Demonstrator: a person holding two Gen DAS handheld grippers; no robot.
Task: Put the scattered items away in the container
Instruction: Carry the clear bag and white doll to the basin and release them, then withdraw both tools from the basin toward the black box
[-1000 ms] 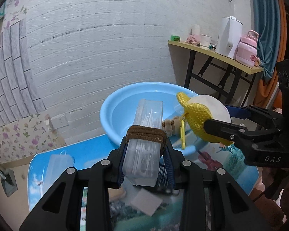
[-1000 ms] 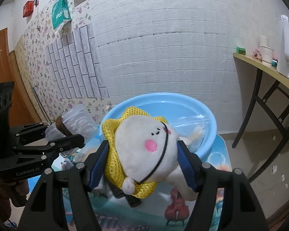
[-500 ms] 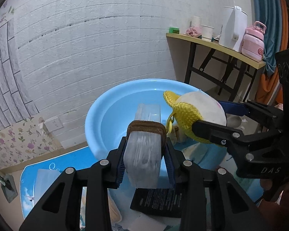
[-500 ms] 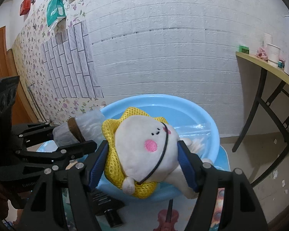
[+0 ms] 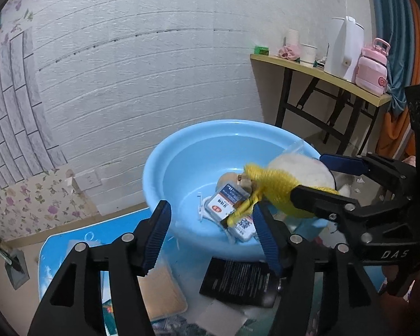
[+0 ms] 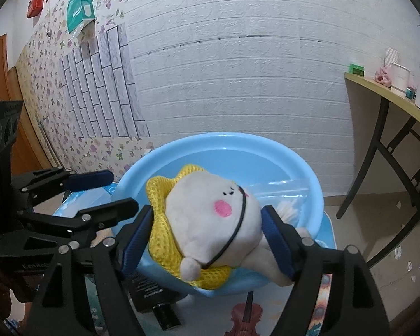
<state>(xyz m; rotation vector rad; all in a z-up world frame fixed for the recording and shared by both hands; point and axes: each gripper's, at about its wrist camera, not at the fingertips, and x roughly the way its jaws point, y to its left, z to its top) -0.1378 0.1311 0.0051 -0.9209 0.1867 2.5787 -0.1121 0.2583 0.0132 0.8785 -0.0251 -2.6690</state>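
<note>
Now both loads are at the basin

Leftmost, the left gripper [image 5: 211,231] has just been opening its jaws; they stand apart with nothing between them. Beyond their tips, down in the basin [image 5: 165,156], lies the clear box [image 5: 231,210], label up, so that drop looks finished.

Just right of those jaws the right gripper [image 6: 207,231] hangs over the basin's near rim with the plush [image 6: 210,224] between its pads. Its jaws have just been widening, yet both pads seem to touch the toy's sides in the right wrist view, so I judge the release begun, not done.

Next, the right jaws need to spread fully so the plush falls inside the rim rather than onto it. Below both grippers, outside the basin, a black packet [image 5: 238,282] and a tan card [image 5: 161,291] wait their turn.
</note>
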